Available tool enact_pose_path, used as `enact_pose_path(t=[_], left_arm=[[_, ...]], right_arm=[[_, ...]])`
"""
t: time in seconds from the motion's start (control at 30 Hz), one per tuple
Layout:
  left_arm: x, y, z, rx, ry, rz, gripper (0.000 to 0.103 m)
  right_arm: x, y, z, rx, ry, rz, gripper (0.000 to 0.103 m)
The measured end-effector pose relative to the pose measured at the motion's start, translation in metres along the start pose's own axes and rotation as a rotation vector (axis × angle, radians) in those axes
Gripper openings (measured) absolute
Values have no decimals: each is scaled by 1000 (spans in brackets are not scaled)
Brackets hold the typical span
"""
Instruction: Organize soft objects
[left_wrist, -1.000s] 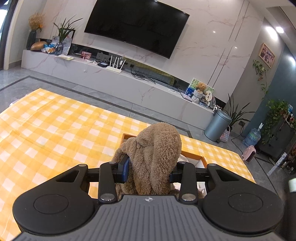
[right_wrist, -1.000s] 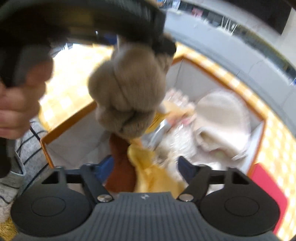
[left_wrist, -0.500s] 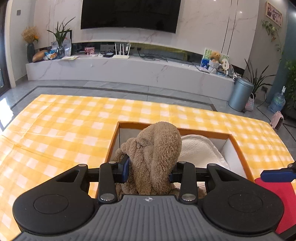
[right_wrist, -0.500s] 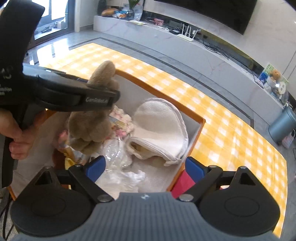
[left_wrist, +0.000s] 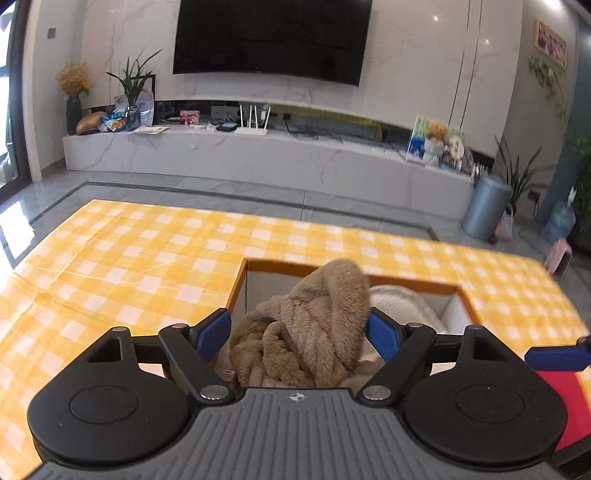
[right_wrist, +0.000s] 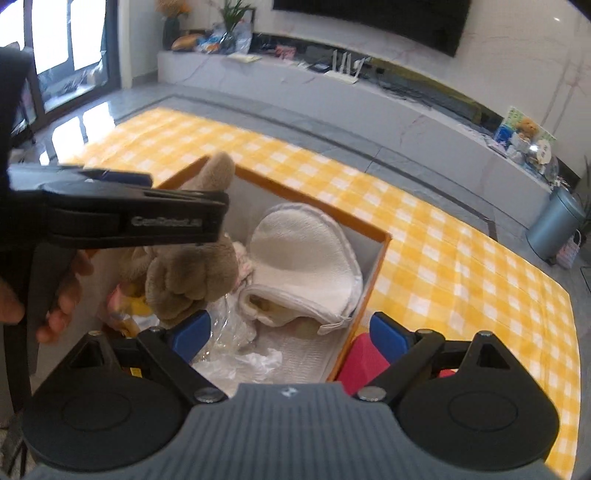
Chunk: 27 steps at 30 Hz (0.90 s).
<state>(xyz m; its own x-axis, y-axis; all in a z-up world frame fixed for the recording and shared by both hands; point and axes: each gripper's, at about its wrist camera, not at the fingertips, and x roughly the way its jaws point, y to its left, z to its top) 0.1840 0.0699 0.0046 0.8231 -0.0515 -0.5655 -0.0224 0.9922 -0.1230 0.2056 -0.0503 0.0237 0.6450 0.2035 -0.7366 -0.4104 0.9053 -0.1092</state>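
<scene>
A brown plush toy (left_wrist: 310, 325) sits between the pads of my left gripper (left_wrist: 298, 330), over the orange-rimmed box (left_wrist: 240, 280). The jaws stand wide apart, the right pad touching the plush, the left pad just clear of it. In the right wrist view the plush (right_wrist: 192, 269) hangs below the left gripper above the box (right_wrist: 384, 243). A white fluffy slipper (right_wrist: 306, 258), clear plastic wrap (right_wrist: 236, 347) and pink and yellow soft items (right_wrist: 125, 302) lie in the box. My right gripper (right_wrist: 290, 330) is open and empty at the box's near right corner.
The box stands on a yellow checked cloth (left_wrist: 129, 266). A red object (right_wrist: 362, 358) lies on the cloth just right of the box. A person's hand (right_wrist: 62, 291) holds the left gripper. A TV bench (left_wrist: 258, 155) and a bin (left_wrist: 484, 206) stand beyond.
My left gripper's jaws have spread apart around the brown plush, which has sunk lower over the box. My right gripper has drawn back and up from the box.
</scene>
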Motion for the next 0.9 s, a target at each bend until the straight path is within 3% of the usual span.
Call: enact_pose_path(t=[0.1,0.23,0.3,0.4,0.6,0.73,0.9], left_arm=[[-19,-4,4,7,-63,-17,102],[-41,-16,11,22,-126,25,103],[-49,-20,10,31,-160,-6,103],[-56,-34,4,76,-179,-56,103],[-58,-59,-11,92,-238,-79,103],[-56,-69,-19,117,-267,-109,103],[-55,-77,-29,132,-291,-104,103]], right_arm=[[-8,-9,-6,90,-52,-17,97],[-19,-25,-20,264,-91,-14,97],[-28,-31,-28,322,-128,-1,97],[-40,-33,-38,312,-190,9,98],[-53,-32,-58,215,-348,-104,98],[-49,-37,-62,197,-344,-149,98],[-47,-50,-68,221,-373,-138,98]])
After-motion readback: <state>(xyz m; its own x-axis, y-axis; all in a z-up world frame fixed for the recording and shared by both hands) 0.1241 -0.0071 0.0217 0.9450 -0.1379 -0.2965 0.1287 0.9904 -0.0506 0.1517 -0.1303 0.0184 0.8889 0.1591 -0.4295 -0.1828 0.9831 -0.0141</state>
